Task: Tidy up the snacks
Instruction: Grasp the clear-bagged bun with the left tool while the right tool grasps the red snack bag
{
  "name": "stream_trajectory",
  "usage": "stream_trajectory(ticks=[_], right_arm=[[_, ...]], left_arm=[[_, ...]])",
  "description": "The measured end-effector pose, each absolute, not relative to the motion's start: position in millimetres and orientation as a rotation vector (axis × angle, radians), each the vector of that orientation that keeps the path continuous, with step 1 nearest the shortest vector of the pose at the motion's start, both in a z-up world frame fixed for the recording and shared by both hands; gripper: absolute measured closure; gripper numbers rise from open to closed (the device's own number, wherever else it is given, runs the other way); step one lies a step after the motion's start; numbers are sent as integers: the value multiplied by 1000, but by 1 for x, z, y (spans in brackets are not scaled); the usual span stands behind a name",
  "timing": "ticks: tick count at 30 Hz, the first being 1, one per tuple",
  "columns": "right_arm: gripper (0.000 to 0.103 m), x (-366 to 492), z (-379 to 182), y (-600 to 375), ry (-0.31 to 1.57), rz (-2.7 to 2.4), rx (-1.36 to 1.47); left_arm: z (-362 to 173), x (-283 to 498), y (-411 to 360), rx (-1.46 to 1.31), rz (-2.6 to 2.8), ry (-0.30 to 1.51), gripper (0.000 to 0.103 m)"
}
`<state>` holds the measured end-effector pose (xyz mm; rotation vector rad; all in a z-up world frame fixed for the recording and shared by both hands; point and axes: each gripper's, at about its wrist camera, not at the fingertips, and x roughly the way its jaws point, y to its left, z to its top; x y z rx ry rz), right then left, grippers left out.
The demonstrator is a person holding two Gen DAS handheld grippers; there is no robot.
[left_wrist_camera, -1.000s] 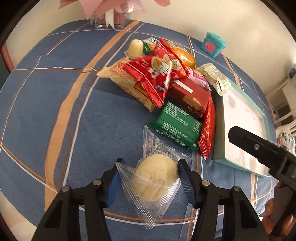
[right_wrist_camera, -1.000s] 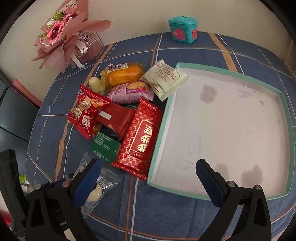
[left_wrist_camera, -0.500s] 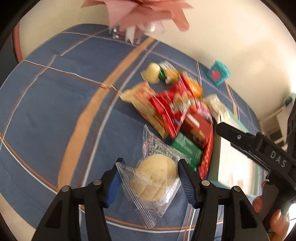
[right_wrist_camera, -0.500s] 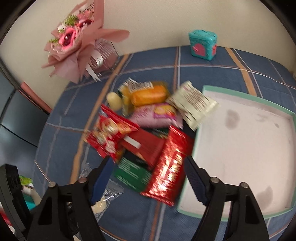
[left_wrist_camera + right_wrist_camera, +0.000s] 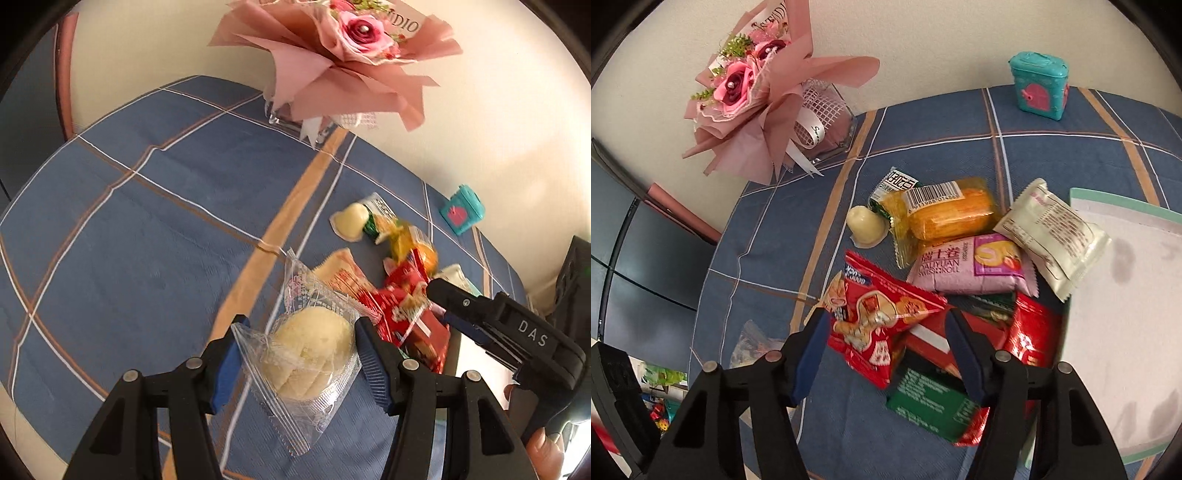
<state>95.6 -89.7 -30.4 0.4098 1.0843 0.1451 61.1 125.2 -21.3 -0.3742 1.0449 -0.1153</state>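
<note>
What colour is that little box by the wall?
Teal with a pink door, the little box shows best in the right wrist view.

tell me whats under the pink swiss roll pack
The pink swiss roll pack lies on the yellow cake wrapper's lower edge, with a dark green wrapper poking out below it. What lies beneath its middle is covered.
</note>
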Motion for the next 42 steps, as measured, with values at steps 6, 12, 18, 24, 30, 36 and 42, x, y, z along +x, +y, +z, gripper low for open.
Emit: stream_trajectory(ticks=[6,12,18,24,30,36,42], right_arm=[[38,111,-45,-83,1111,134,421],[39,117,-54,-78,1129,122,403],[49,118,-56,-72,1132,123,375],[58,118,-55,-77,1127,136,396],[64,114,-47,-86,1116,160,437],[70,105,-28,-96,1077,187,462],[71,94,-7,-108,1036,204,469]], left_arm=[[-25,71,137,-383,-99,1038,42],[-30,78,142,-395,-97,1042,42],[-35,80,141,-398,-99,1063,42],[-35,80,142,-408,-84,1084,42],[-23,78,142,-411,-64,1085,42],[-2,74,131,-397,-56,1073,42],[13,68,117,-395,-38,1065,42]])
